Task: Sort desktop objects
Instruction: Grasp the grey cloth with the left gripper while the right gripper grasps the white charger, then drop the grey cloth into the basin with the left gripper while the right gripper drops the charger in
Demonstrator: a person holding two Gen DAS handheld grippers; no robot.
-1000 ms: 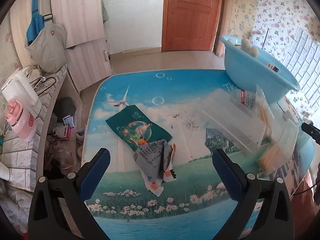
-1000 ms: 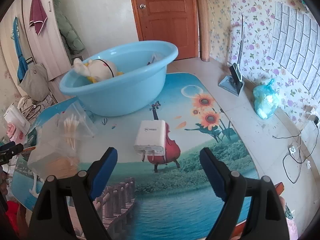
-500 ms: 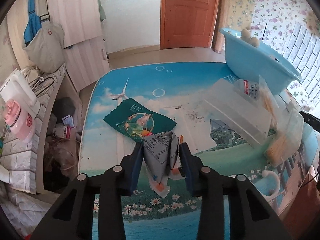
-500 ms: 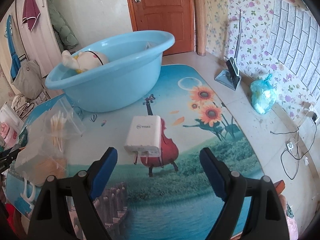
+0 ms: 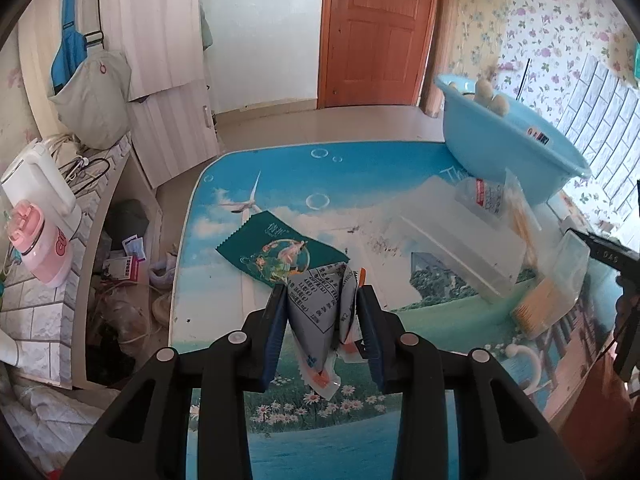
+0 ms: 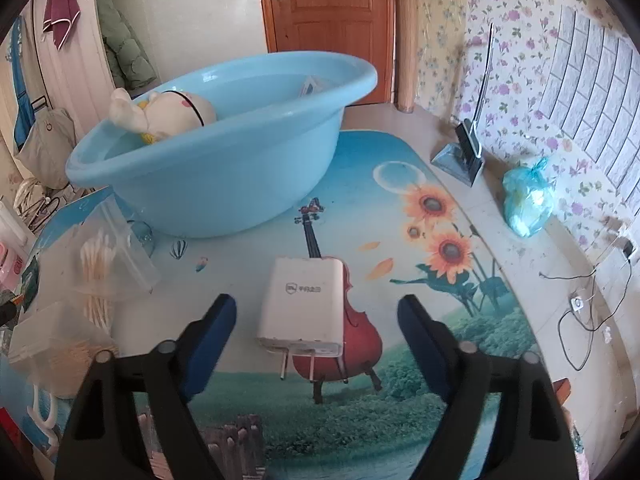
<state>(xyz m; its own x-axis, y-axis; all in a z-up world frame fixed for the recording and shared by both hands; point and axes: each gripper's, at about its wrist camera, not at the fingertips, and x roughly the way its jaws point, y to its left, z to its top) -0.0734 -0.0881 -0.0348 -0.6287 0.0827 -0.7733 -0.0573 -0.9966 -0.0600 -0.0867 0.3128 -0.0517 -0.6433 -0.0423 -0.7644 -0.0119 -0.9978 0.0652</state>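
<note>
My left gripper (image 5: 322, 300) is shut on a bundle of grey printed snack packets (image 5: 320, 312) and holds it just above the table. A green packet (image 5: 276, 250) lies flat beyond it. My right gripper (image 6: 316, 312) is open, with a white plug charger (image 6: 304, 304) lying on the table between its fingers, prongs toward me. The blue basin (image 6: 224, 176) with a plush toy (image 6: 160, 114) in it stands behind the charger; it also shows in the left wrist view (image 5: 508, 148).
A clear plastic box (image 5: 460, 236) and bags of cotton swabs (image 5: 548, 292) lie between the two grippers; the swab bags also show in the right wrist view (image 6: 100, 264). A white hook (image 5: 520, 360) lies near the table's front edge. A cluttered shelf (image 5: 44, 216) stands left of the table.
My left gripper has shut on the grey packets and lifted them slightly. My right gripper stayed open and moved closer to the charger.
</note>
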